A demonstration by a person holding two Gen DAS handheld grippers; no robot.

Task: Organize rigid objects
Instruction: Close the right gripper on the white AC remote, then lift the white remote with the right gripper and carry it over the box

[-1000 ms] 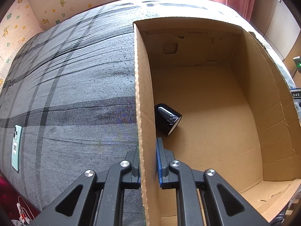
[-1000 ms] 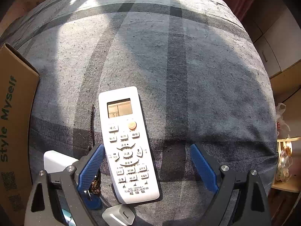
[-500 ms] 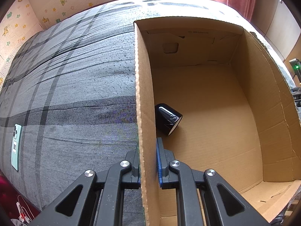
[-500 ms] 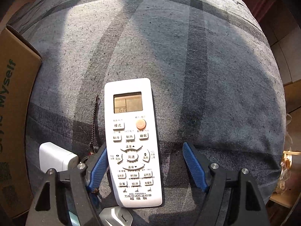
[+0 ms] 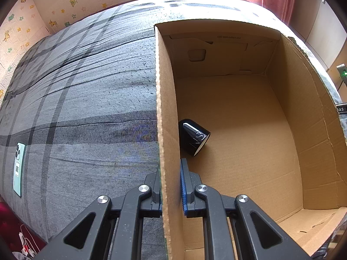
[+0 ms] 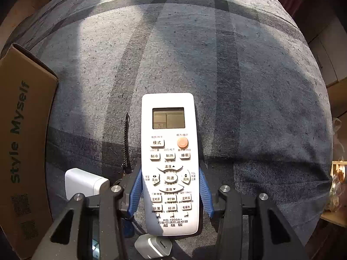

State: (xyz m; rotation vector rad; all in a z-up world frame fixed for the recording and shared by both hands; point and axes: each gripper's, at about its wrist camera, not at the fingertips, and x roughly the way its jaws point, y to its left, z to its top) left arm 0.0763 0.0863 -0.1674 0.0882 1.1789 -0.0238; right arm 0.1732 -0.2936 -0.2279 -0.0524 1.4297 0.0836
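My left gripper (image 5: pixel 170 186) is shut on the left wall of an open cardboard box (image 5: pixel 167 99) that stands on a grey plaid bedspread. A black cup-like object (image 5: pixel 194 137) lies tipped inside the box against that wall. In the right wrist view, my right gripper (image 6: pixel 170 186) has its blue pads against both long sides of a white air-conditioner remote (image 6: pixel 170 151) that lies face up on the bedspread. The box's outer side (image 6: pixel 20 143), printed "Style Myself", shows at the left.
A mint-green phone (image 5: pixel 18 169) lies on the bedspread far left. Beside the remote are a white charger block (image 6: pixel 84 183), a smaller white adapter (image 6: pixel 153 246) and a thin black beaded cord (image 6: pixel 126 143). Wooden furniture stands at the right edge.
My right gripper's jaws have closed in from wide apart onto the remote's sides. The left gripper and the box have not moved.
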